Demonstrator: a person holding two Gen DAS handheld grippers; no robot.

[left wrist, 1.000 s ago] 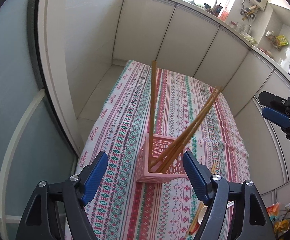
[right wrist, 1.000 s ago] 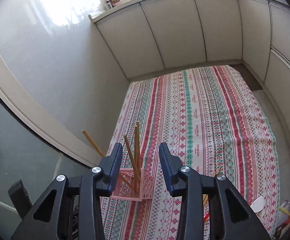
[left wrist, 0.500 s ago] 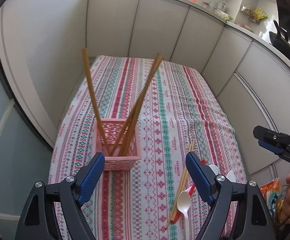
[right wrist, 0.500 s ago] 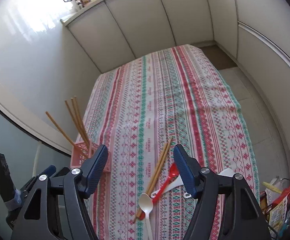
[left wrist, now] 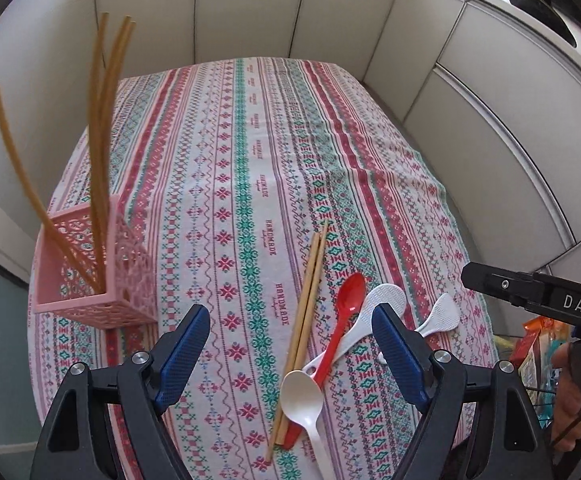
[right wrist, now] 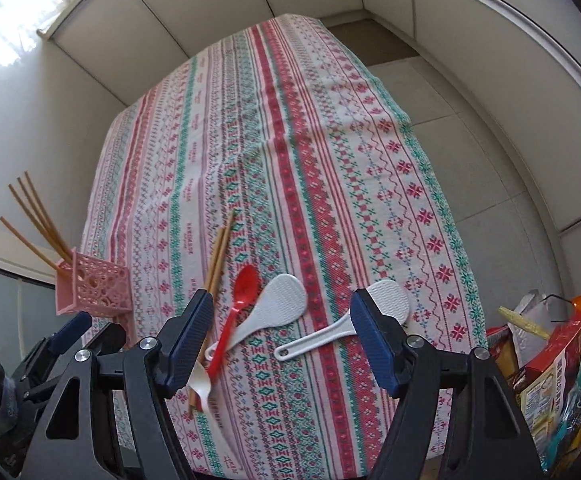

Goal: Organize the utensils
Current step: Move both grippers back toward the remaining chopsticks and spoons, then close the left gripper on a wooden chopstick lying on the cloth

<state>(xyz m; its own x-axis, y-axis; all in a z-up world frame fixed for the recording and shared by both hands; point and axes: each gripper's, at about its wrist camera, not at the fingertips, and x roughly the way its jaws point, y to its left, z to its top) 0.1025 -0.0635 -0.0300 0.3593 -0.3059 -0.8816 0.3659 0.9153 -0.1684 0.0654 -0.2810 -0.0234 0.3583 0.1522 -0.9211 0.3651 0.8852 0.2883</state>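
Striped tablecloth (left wrist: 250, 168) covers the table, far half bare. Pink basket (left wrist: 90, 276) at the left edge holds four chopsticks (left wrist: 98, 128). Loose near the front edge: two chopsticks (left wrist: 310, 280), red spoon (left wrist: 342, 316), white spoon (left wrist: 302, 400), two rice paddles (right wrist: 270, 308). Left gripper (left wrist: 290, 356) and right gripper (right wrist: 282, 344) gape wide, empty; both were over the basket a second ago, the right's jaws narrower.

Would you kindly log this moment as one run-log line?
left gripper: open, empty | right gripper: open, empty | pink basket: four chopsticks | chopstick pair, spoons: on tablecloth
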